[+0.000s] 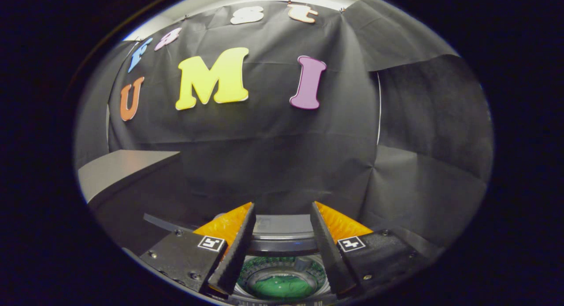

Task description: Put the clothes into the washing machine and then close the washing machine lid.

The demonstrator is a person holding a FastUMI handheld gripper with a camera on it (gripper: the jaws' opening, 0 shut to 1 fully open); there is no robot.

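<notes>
My gripper is open, with a wide gap between its fingers and nothing held in it. Below and between the fingers I look down into the washing machine's round drum. A green garment lies at the bottom of the drum. The machine's grey rim curves across just beyond the drum opening, between the fingertips. I cannot tell where the lid stands.
A grey table top reaches in from the left, level with the fingertips and well off to the side. The black cloth wall hangs close behind the machine and folds round on the right.
</notes>
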